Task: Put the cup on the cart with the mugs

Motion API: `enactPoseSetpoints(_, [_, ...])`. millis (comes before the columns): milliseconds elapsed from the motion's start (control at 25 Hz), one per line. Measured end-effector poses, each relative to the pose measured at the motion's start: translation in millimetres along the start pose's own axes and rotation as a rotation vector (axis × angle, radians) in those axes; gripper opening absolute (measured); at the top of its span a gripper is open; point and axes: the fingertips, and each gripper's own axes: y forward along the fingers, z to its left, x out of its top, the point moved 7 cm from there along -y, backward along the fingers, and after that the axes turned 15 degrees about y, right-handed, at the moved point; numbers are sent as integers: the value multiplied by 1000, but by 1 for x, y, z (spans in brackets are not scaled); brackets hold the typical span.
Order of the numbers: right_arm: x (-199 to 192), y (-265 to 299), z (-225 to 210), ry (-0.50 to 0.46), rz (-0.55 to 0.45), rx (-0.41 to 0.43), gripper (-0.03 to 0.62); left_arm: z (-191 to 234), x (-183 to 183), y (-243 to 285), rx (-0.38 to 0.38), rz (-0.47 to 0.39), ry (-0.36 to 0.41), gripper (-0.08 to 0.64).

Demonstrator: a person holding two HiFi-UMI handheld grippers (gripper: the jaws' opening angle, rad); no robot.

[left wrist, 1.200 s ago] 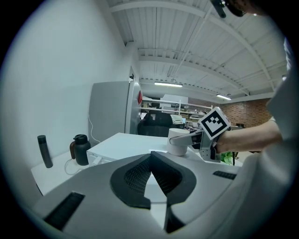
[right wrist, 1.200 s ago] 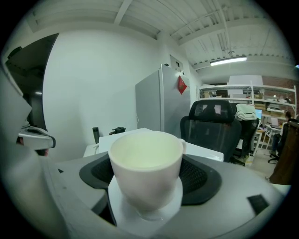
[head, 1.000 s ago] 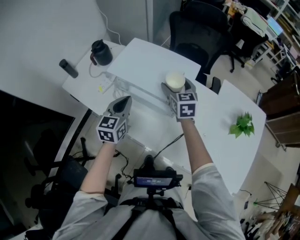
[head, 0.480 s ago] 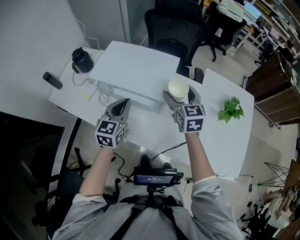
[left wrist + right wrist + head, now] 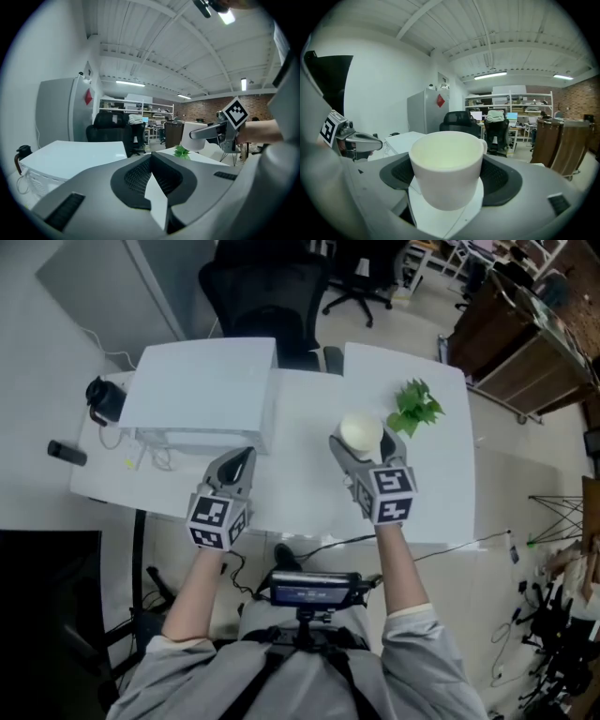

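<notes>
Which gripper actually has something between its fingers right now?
The right gripper: its fingers clamp the white ceramic cup. The left gripper has its fingers closed together with nothing between them.

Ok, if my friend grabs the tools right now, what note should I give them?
Left tool: shut, empty, over the white table.
Right tool: shut on the white cup, held upright above the table, near the green plant.
Done: cup picked up.
Left to do: carry it to the cart with the mugs, which no view shows, and set it down.
</notes>
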Motion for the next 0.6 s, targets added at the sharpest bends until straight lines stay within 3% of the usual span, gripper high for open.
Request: enactPoseSetpoints(600, [-29,-212,-181,129,-70,-275,428,-225,91,80,-307,-47,119,0])
